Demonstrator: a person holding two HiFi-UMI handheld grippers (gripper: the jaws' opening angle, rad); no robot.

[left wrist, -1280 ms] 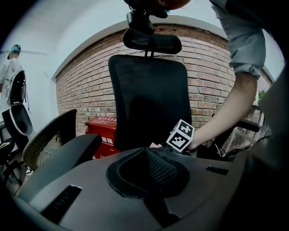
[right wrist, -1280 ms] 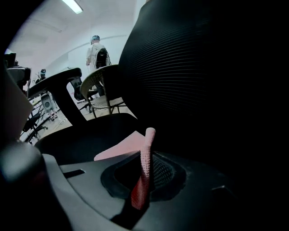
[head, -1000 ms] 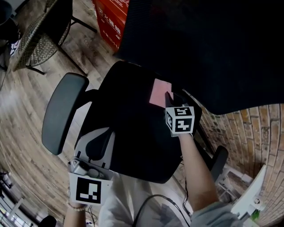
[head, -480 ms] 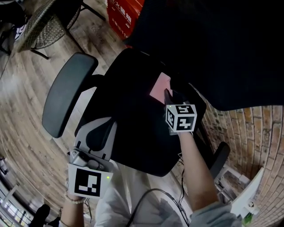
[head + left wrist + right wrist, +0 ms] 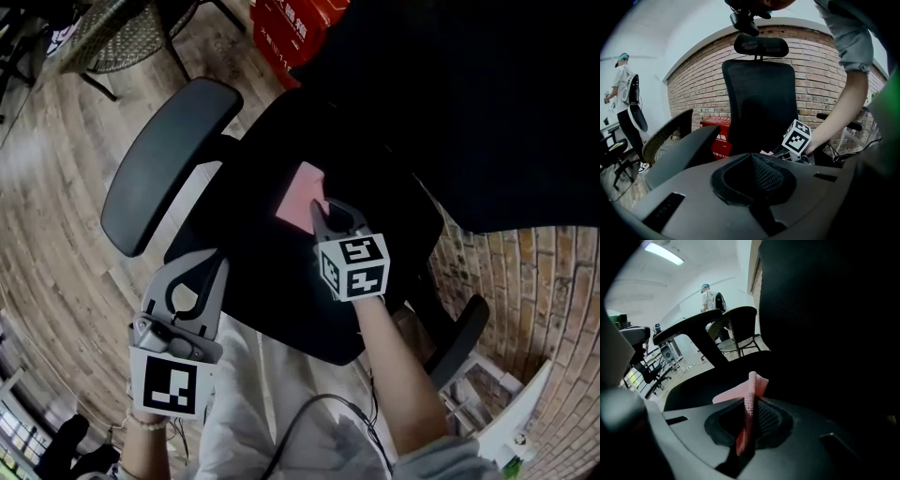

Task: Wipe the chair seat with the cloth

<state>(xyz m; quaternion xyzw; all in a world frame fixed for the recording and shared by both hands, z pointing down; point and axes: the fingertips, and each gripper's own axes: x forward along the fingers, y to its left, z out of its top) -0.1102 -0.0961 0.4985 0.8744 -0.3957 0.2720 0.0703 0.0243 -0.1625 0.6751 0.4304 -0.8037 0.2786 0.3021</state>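
A black office chair seat fills the middle of the head view. On it lies a pink cloth, pinched at its near edge by my right gripper, which is shut on it. In the right gripper view the cloth stands up between the jaws and spreads onto the seat. My left gripper hangs off the seat's front left corner, jaws shut with nothing in them. From the left gripper view I see the chair's backrest and the right gripper's marker cube.
The chair's left armrest juts out beside the seat, the right armrest lies near a brick wall. A red box and a wicker chair stand on the wooden floor behind. A person stands far off.
My right gripper has dragged the pink cloth leftward and toward the seat's front. The head view has shifted, and the left gripper has stayed near the seat's front corner.
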